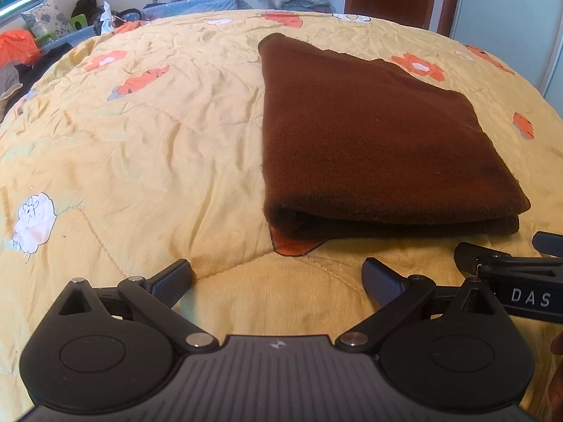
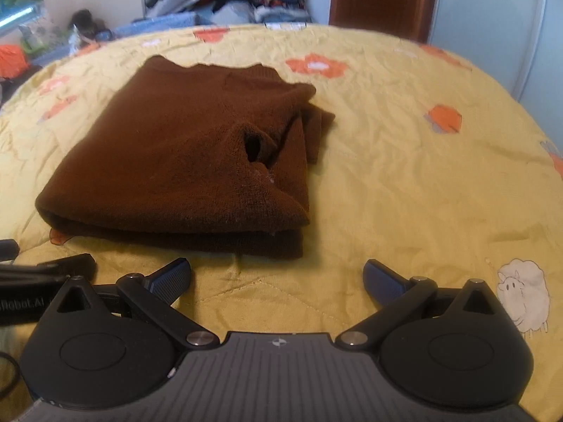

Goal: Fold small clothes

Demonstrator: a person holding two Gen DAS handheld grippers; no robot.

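While the left wrist view looks out over the yellow quilted bedspread with orange flowers [image 1: 140, 147], the main thing in it is the dark brown knitted garment [image 1: 369, 140], folded into a thick flat rectangle with its rounded fold edge facing the camera. The left gripper [image 1: 278, 274] sits just short of that fold edge, both fingers spread wide with nothing between them, so it's not holding anything. Off to the right of the garment's near edge you can see the black fingers of the right gripper [image 1: 492, 260] poking in, also clear of the cloth. My guess is both tools are parked this side of the garment because the fold is basically done and they've let go.

From the right wrist view, same brown garment [image 2: 183, 154], now up and left of the right gripper [image 2: 278, 274], whose jaws are likewise wide apart and empty. This angle shows the messier side: a sleeve or cuff opening gapes on top and some loose layers bunch at the garment's far right corner, so it isn't perfectly squared. The left gripper [image 2: 45, 263] shows at the edge, left of the garment's near edge. A white sheep print [image 2: 524, 295] sits on the bedspread well right of the garment. I'd say a final tidy of that bunched corner could be worth doing, otherwise it looks finished.
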